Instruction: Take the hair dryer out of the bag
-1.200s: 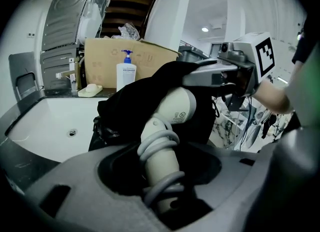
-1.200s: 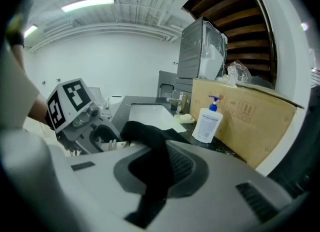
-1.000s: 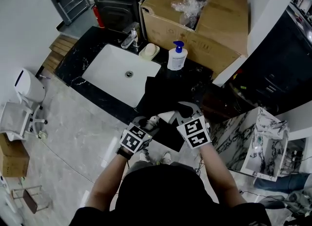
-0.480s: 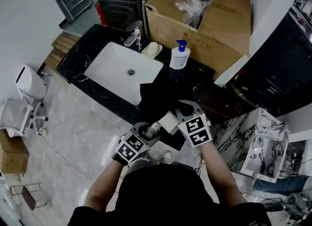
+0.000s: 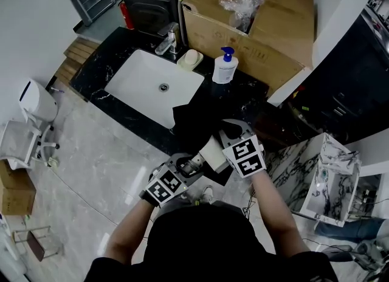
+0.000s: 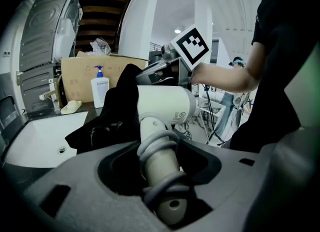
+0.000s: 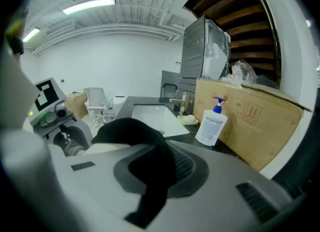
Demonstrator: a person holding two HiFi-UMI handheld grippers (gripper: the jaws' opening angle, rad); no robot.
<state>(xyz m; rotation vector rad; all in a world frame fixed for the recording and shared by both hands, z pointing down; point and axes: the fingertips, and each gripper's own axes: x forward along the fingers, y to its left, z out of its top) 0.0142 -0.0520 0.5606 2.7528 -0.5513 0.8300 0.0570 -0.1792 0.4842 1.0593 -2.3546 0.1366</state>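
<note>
My left hand-held gripper [image 5: 183, 166] clasps the hair dryer [image 6: 162, 105] by its stiff, cord-wrapped handle [image 6: 161, 162]; my right hand-held gripper [image 5: 233, 130] pinches the limp bag [image 5: 191, 116].

White hair dryer [image 6: 167, 103], grey cord [image 6: 159, 145], black bag [image 6: 114, 118], white sink [image 5: 146, 83], black counter [image 5: 91, 74] with white streaks, brown box [image 5: 276, 28].

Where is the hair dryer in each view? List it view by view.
Head view: hair dryer low centre.
Left gripper view: hair dryer centre, handle between the jaws.
Right gripper view: pale sliver left of centre, under the black bag.
Shared landmark: soap bottle, in all three.
</note>
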